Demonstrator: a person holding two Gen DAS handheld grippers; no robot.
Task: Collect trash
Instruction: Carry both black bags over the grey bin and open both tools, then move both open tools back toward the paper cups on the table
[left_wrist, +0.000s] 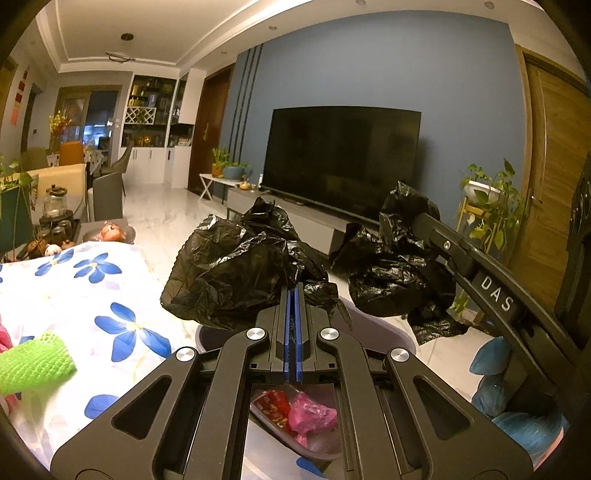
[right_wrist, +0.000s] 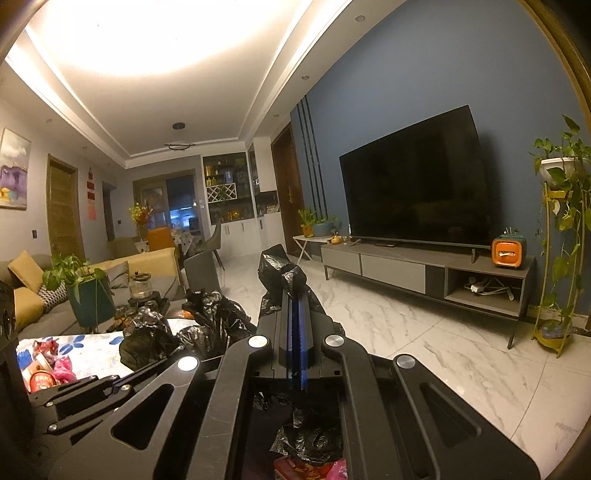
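Left gripper (left_wrist: 294, 291): fingers closed, pinching the black trash bag (left_wrist: 236, 269).
Right gripper (right_wrist: 293, 288): fingers closed on the same bag's right edge.

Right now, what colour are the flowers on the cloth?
Blue flowers on a white cloth, clearest in the left wrist view.

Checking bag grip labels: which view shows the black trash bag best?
Left wrist view: the black trash bag shows as two bunched sections, one pinched by each claw. Right wrist view shows only crumpled parts around its own claw.
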